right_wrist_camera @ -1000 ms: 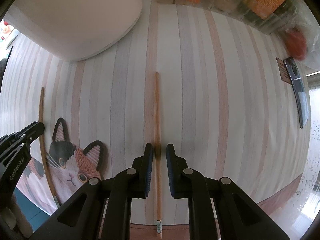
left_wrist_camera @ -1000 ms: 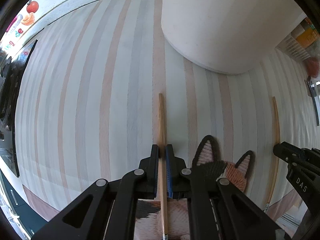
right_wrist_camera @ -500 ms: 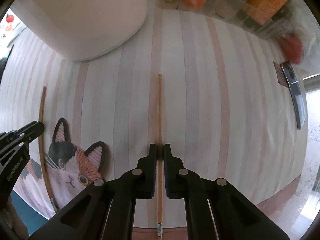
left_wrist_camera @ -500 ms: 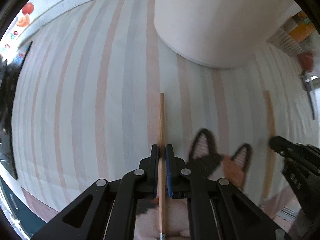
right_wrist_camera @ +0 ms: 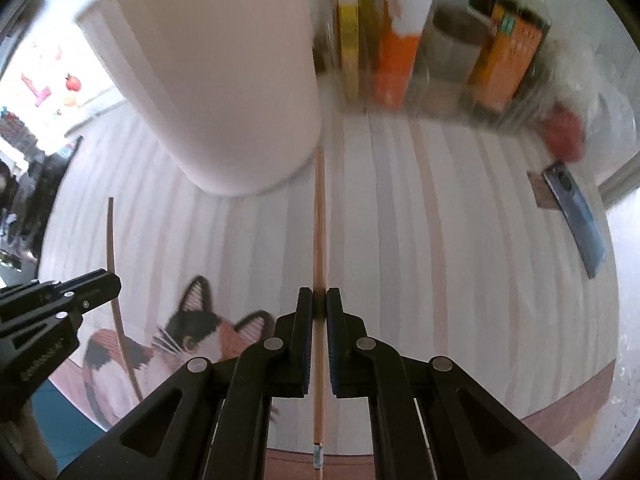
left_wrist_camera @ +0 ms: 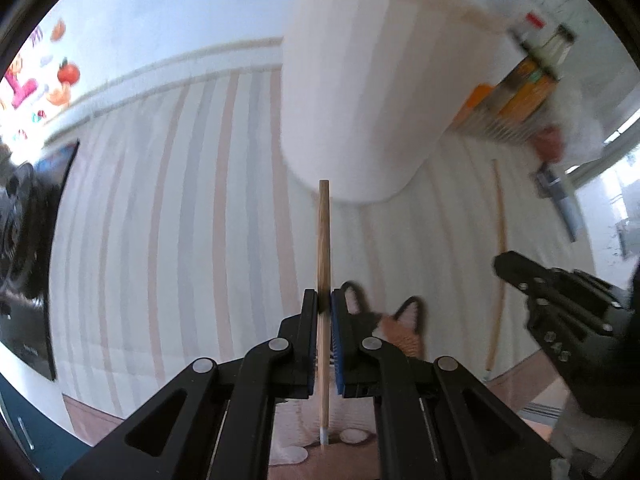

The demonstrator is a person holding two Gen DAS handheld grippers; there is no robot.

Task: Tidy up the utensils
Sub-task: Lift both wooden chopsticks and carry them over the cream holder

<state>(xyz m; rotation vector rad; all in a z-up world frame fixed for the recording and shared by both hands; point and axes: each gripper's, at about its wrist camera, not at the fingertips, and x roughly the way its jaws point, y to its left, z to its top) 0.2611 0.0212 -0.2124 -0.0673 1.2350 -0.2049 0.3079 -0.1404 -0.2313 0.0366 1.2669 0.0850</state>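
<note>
My left gripper (left_wrist_camera: 325, 300) is shut on a wooden chopstick (left_wrist_camera: 323, 236) and holds it lifted off the striped cloth, its tip pointing at the tall white utensil holder (left_wrist_camera: 360, 92). My right gripper (right_wrist_camera: 319, 298) is shut on a second wooden chopstick (right_wrist_camera: 319, 216), also lifted, its tip near the holder's base (right_wrist_camera: 224, 80). Each gripper and its chopstick show in the other's view: the right gripper (left_wrist_camera: 560, 304) with its chopstick (left_wrist_camera: 498, 248), the left gripper (right_wrist_camera: 52, 300) with its chopstick (right_wrist_camera: 114, 264).
A cat-shaped mat (right_wrist_camera: 176, 340) lies under the grippers on the striped cloth (left_wrist_camera: 168, 208). Bottles and boxes (right_wrist_camera: 404, 40) stand behind the holder. A phone (right_wrist_camera: 576, 220) lies at the right. A dark appliance (left_wrist_camera: 24, 232) sits at the far left.
Both grippers have lifted and tilted up with their chopsticks, so the holder's side now fills the view. The right gripper closed on its chopstick a second ago.
</note>
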